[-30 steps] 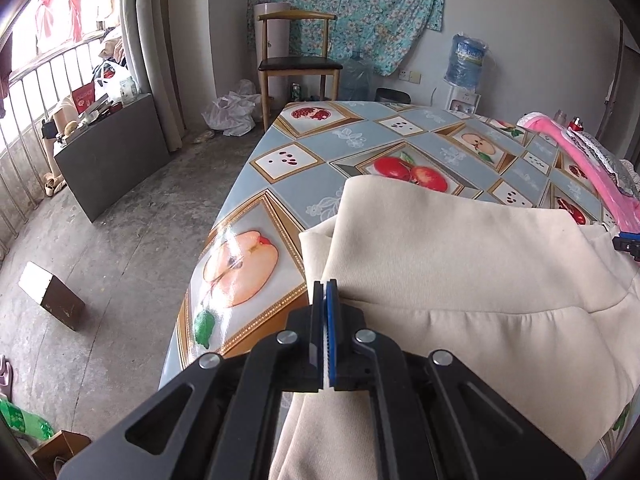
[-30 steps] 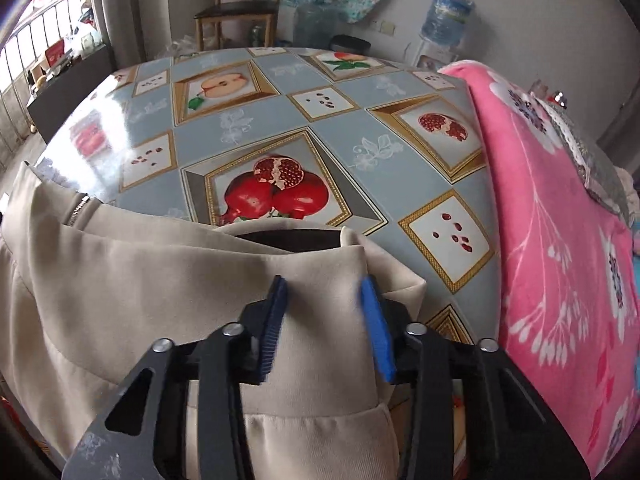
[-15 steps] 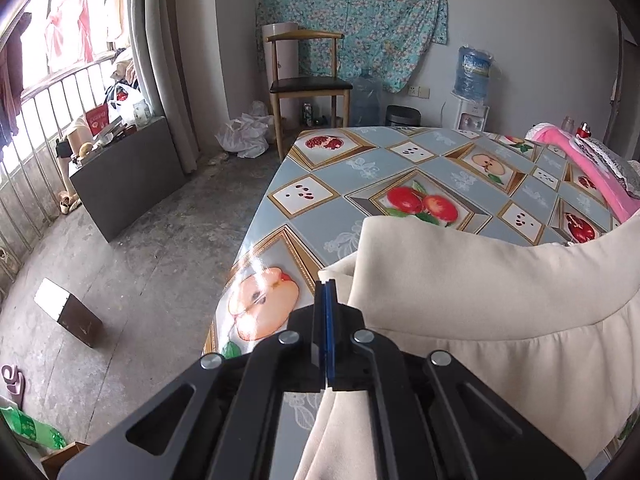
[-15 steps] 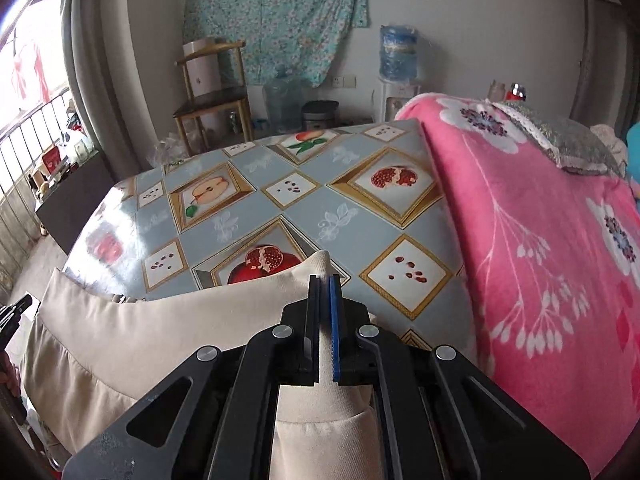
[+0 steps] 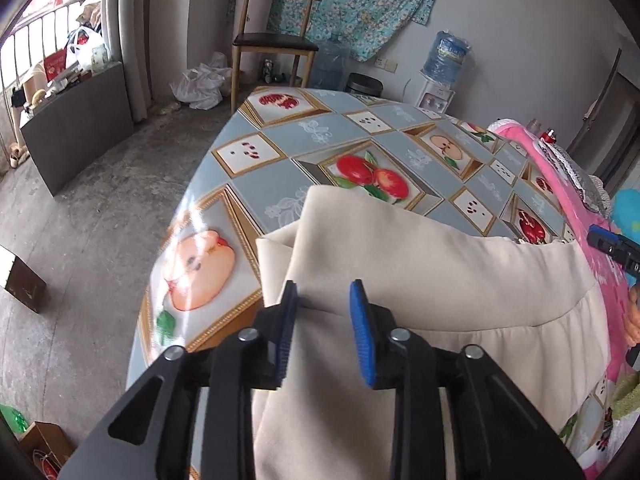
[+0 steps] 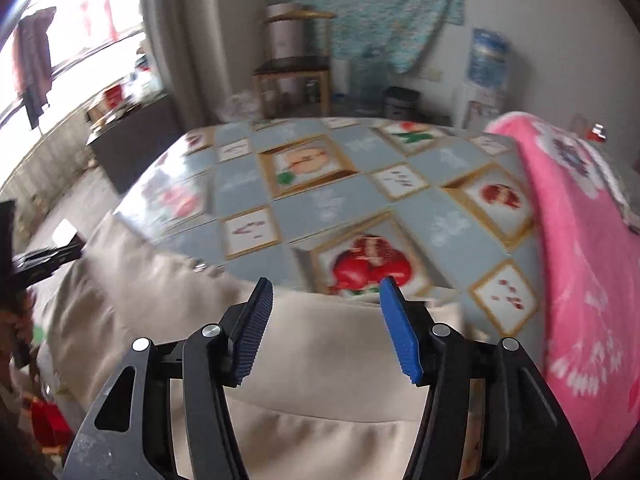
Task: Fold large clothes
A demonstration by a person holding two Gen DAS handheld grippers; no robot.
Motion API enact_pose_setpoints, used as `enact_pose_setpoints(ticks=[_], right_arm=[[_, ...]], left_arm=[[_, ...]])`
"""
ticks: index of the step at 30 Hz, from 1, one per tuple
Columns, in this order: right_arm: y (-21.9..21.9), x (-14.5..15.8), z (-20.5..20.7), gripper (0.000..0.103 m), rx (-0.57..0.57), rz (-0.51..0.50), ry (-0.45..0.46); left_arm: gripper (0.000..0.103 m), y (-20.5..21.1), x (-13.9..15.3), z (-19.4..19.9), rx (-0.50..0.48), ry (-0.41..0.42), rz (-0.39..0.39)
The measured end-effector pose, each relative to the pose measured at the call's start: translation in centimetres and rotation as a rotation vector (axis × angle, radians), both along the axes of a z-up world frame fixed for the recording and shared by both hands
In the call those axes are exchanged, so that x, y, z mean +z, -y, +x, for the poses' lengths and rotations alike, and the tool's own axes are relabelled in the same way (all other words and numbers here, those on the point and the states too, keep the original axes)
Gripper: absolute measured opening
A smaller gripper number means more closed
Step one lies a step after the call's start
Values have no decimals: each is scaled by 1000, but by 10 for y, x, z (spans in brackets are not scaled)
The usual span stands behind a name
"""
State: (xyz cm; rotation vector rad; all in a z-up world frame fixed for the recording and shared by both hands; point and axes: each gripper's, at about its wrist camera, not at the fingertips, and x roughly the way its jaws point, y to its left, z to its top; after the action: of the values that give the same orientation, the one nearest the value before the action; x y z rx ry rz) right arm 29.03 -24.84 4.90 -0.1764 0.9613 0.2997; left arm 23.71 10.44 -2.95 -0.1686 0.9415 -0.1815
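Both grippers' jaws had just been opening. The left gripper (image 5: 323, 292) stood apart over the garment (image 5: 420, 272), cloth beneath, ungripped. The right gripper (image 6: 326, 290) gaped wider, garment (image 6: 332, 344) under it, on the table (image 6: 332, 204).

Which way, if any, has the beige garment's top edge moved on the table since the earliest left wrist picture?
Yes. The beige garment now reaches farther up the table, onto the red apple picture.
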Motion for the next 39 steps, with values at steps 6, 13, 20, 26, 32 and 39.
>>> enact_pose_setpoints(ticks=[6, 13, 20, 26, 32, 39], right_arm=[[-58, -43, 30, 52, 178, -104, -137], [-68, -41, 41, 38, 249, -55, -217], [-79, -51, 46, 44, 269, -48, -260], [-78, -47, 40, 22, 272, -37, -272], [-99, -33, 21, 4, 289, -155, -130], [-99, -24, 26, 4, 233, -145, -28]], left_arm=[[32, 6, -11, 4, 25, -13, 4], [2, 2, -14, 2, 34, 11, 68], [1, 2, -16, 4, 22, 13, 87], [1, 5, -17, 6, 13, 12, 107], [1, 9, -17, 4, 11, 24, 140], [0, 2, -5, -6, 47, 98, 144]])
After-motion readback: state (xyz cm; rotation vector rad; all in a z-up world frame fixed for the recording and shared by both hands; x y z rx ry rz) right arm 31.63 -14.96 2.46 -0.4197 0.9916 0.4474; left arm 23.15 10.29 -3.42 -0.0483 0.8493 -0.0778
